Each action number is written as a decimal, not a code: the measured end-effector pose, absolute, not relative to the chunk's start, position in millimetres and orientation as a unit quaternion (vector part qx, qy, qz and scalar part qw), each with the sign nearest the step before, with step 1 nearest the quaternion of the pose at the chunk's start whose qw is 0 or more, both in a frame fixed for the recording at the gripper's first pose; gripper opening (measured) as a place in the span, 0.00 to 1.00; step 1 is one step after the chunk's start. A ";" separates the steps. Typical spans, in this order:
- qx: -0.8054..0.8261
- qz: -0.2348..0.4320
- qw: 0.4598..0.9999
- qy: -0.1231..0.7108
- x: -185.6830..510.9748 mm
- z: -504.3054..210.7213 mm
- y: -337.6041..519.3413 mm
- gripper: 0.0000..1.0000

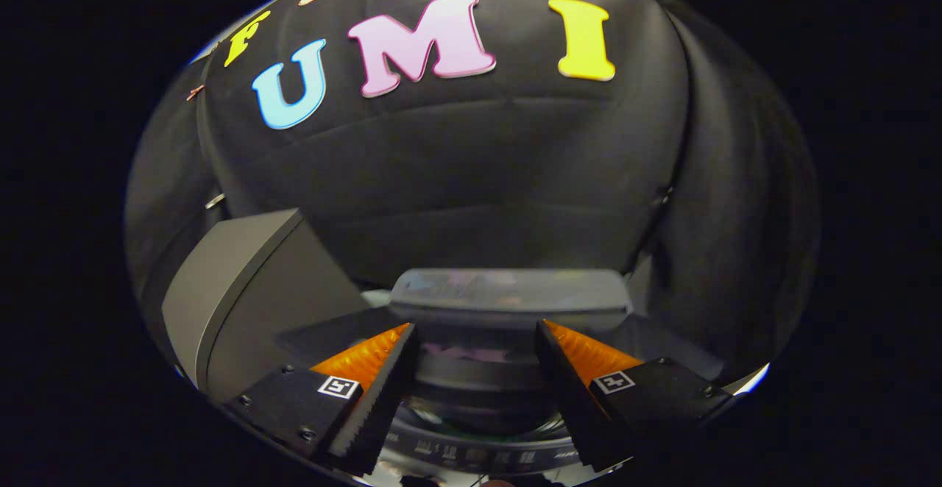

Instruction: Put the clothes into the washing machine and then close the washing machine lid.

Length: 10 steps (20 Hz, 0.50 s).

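Note:
My gripper stands open above the top of the washing machine, with nothing held between its fingers. The machine's front rim with small markings lies just under the fingers. Between and beyond the fingertips a glossy dark lid panel shows nearly edge-on, with faint coloured reflections on it. Whether it lies flat or is partly raised, I cannot tell. A darker glossy surface lies between the fingers, below that panel.
A grey box-like block stands to the left of the machine, close to the left finger. The black cloth wall hangs right behind the machine.

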<state>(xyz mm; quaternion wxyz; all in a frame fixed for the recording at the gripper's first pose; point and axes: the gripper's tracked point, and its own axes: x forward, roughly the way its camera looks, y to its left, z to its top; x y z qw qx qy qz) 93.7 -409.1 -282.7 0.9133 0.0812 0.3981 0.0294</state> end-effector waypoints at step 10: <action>0.047 0.062 0.949 0.305 125.3 -215.5 -366.8 0.99</action>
